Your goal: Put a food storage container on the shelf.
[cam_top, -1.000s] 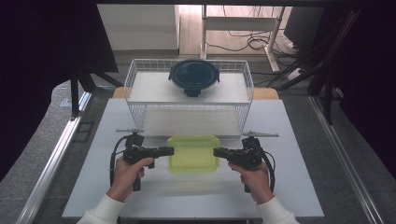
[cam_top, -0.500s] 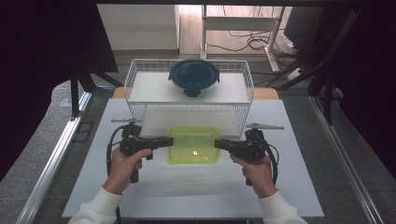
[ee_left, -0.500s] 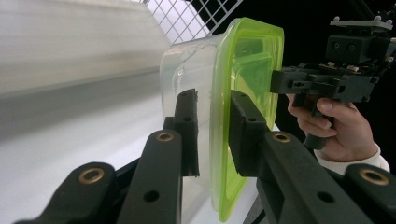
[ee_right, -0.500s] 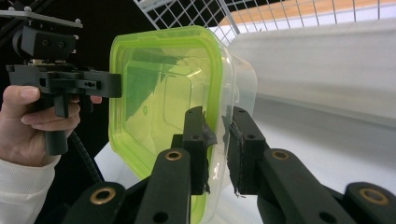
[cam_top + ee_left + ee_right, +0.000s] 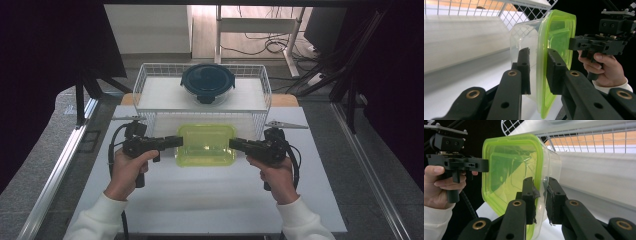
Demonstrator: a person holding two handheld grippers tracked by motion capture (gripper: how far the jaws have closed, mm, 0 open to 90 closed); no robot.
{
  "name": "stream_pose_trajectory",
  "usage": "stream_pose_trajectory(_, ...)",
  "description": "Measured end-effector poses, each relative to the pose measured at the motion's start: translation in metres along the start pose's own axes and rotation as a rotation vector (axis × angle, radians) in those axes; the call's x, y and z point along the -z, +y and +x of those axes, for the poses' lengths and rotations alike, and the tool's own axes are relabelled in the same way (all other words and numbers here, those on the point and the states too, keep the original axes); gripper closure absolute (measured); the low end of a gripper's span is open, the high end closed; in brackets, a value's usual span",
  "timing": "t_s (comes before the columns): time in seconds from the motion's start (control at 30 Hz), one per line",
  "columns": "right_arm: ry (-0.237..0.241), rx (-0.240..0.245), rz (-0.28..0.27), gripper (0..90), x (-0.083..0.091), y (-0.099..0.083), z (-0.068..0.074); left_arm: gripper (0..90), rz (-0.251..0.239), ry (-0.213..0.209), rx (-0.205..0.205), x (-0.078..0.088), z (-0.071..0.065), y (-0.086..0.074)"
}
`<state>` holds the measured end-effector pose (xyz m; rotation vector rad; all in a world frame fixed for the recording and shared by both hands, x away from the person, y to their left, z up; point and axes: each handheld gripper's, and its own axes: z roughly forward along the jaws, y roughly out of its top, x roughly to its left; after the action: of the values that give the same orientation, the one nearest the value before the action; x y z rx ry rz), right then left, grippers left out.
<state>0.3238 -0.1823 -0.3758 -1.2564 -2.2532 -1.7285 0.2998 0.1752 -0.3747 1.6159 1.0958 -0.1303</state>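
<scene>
Carrying the green-lidded clear container between two grippers is the step in hand, judging by how it hangs above the bench just in front of the white wire basket. In the high view, the left gripper clamps the container's left edge and the right gripper its right edge, both pointing inward at the same height. The basket already holds a round dark-lidded container at its middle, so the likely goal is the free space beside that. To do this well, both hands should travel together and level; if one leads, the container will twist out of the other grip.

In the left gripper view, the left gripper has one jaw against the clear wall and the other on the green lid, closed on the rim. The bite is shallow, near the edge, so squeezing pressure should be kept steady and jerks avoided.

In the right gripper view, the right gripper grips the opposite rim in the same way, one jaw on the lid face and one on the clear body. The basket's wire rim stands just behind the container, so the container probably has to clear that rim fully before moving over it, then be lowered flat before either gripper lets go.
</scene>
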Motion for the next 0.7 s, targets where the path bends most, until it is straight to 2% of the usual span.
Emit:
stream_pose_trajectory(0.37,0.002,0.031,-0.030,77.9,0.006,0.019,0.011,75.3,-0.021,0.005,-0.042,0.010,-0.013,0.020)
stream_pose_trajectory(0.63,-0.001,0.055,-0.042,77.9,0.011,0.037,0.019,75.4,-0.043,-0.006,-0.047,0.015,-0.018,0.034)
stream_pose_trajectory(0.7,-0.001,0.055,-0.044,77.9,0.013,0.041,0.021,75.4,-0.042,-0.003,-0.059,0.017,-0.021,0.038)
